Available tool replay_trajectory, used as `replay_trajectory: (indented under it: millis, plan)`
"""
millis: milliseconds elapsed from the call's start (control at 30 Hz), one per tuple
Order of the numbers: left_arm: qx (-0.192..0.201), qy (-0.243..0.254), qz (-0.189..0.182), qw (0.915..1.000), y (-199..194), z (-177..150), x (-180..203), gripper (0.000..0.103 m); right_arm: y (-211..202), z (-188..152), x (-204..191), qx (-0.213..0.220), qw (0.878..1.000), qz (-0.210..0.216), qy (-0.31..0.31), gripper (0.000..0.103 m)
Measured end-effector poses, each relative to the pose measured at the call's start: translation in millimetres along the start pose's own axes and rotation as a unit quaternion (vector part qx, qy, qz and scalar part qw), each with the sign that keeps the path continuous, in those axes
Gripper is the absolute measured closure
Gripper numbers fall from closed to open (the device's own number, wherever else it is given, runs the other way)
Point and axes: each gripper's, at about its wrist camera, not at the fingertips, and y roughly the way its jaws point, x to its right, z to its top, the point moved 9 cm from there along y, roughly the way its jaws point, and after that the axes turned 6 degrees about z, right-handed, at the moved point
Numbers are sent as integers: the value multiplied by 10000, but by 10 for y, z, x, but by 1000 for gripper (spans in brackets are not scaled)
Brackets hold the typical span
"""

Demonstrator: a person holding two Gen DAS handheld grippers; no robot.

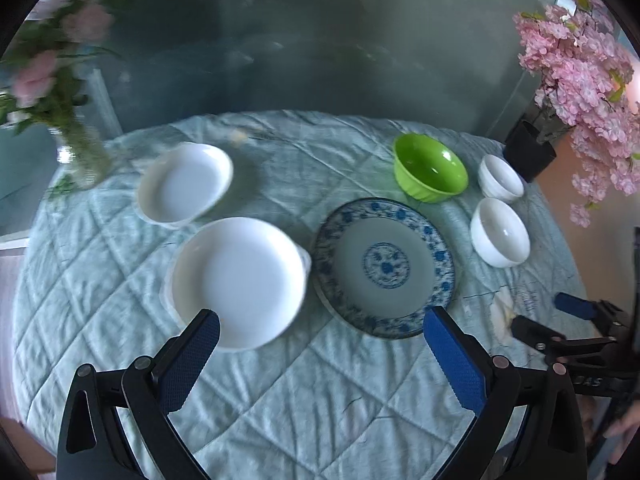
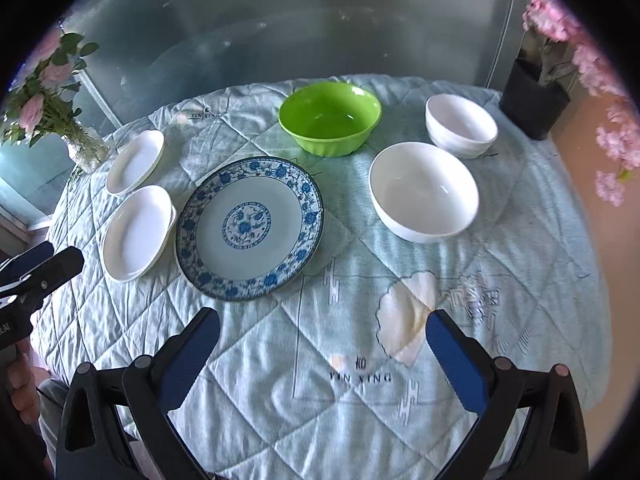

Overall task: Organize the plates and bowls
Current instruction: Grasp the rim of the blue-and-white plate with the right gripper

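A blue-patterned plate [image 1: 383, 266] [image 2: 250, 228] lies mid-table. Left of it sit two white plates, the near one [image 1: 238, 282] [image 2: 138, 232] and the far one [image 1: 185, 184] [image 2: 136, 161]. A green bowl [image 1: 430, 167] [image 2: 330, 117] stands behind the patterned plate. Two white bowls stand to the right, the nearer [image 1: 500, 232] [image 2: 424, 192] and the farther [image 1: 501, 178] [image 2: 461, 125]. My left gripper [image 1: 320, 330] is open above the near edges of the white and patterned plates. My right gripper [image 2: 323, 330] is open over bare cloth, holding nothing.
A quilted pale blue cloth [image 2: 340, 360] covers the round table. A glass vase of pink roses [image 1: 80, 152] [image 2: 86, 146] stands at the left edge. A black pot of pink blossoms [image 1: 530, 148] [image 2: 534, 98] stands at the far right. A glass wall rises behind.
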Motion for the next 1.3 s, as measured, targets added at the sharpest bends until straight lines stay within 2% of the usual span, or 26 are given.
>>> replay_trajectory:
  millis: [67, 167, 200, 333, 400, 500, 600, 767, 800, 900, 1100, 1167, 1233, 1300]
  plan:
    - [-308, 25, -273, 9991, 203, 120, 114, 3, 131, 62, 14, -119, 9998, 117, 57, 1]
    - [-665, 27, -577, 9961, 476, 200, 284, 14, 383, 134, -3, -383, 9987, 348, 39, 1]
    - [-754, 2, -677, 9949, 546, 187, 333, 18, 471, 150, -14, -460, 9982, 382, -49, 1]
    - [-1021, -296, -848, 9907, 773, 9, 382, 22, 692, 163, -19, -677, 9961, 465, -309, 2]
    - [-1145, -556, -984, 9870, 878, -111, 374, 30, 803, 162, -4, -827, 9945, 545, -332, 2]
    - [-1264, -881, -1085, 9821, 1042, -185, 365, 31, 946, 141, -14, -986, 9924, 638, -357, 5]
    - [-1276, -922, -1048, 9819, 1181, -195, 406, 31, 1018, 142, -32, -954, 9929, 615, -358, 6]
    - [-1217, -1191, -896, 9813, 1370, -103, 329, 31, 1069, 204, 41, -830, 9946, 620, -5, 12]
    - [-1204, -1223, -856, 9814, 1389, -77, 299, 37, 1071, 215, 55, -818, 9947, 625, 42, 14]
    - [-1218, -1217, -726, 9824, 1493, -8, 242, 46, 1090, 271, 62, -782, 9950, 611, 111, 21]
    - [-1228, -1199, -633, 9831, 1618, 112, 177, 58, 1178, 382, 26, -740, 9957, 475, 274, 30]
    - [-1286, -1227, -599, 9822, 1672, 137, 156, 63, 1223, 397, 29, -758, 9956, 433, 353, 39]
    - [-1334, -1239, -539, 9818, 1727, 164, 128, 70, 1259, 413, 33, -762, 9956, 362, 403, 44]
    - [-1338, -1209, -534, 9822, 1748, 198, 133, 72, 1281, 427, 27, -762, 9954, 359, 452, 47]
